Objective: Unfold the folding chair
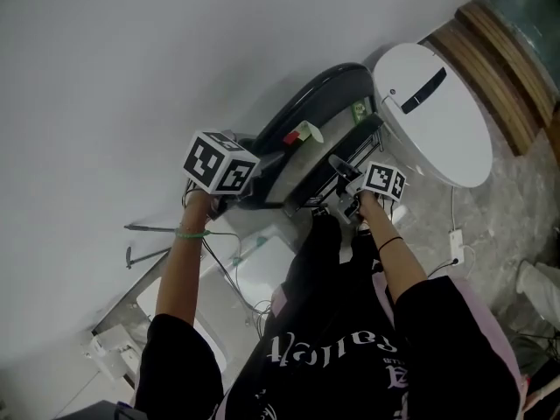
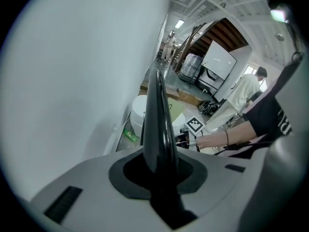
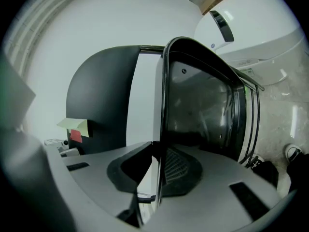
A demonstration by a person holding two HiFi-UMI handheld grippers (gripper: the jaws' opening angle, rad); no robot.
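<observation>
The black folding chair (image 1: 325, 94) is held up edge-on against a white wall (image 1: 131, 59), with a red and green tag (image 1: 302, 134) on it. My left gripper (image 1: 255, 185) is shut on a thin glossy black edge of the chair (image 2: 159, 124), which runs up between the jaws of the left gripper (image 2: 159, 170). My right gripper (image 1: 343, 180) is shut on the rim of the chair's glossy panel (image 3: 203, 105), with the right gripper (image 3: 157, 170) gripping low on that rim. The matte rounded panel (image 3: 101, 100) stands to its left.
A white oval lid-like object (image 1: 437, 112) stands right of the chair, with wooden trim (image 1: 499, 68) behind it. Cables and a white plug (image 1: 455, 239) lie on the stone floor. White equipment (image 1: 254, 269) sits below my left arm. A person in white (image 2: 246, 88) stands far off.
</observation>
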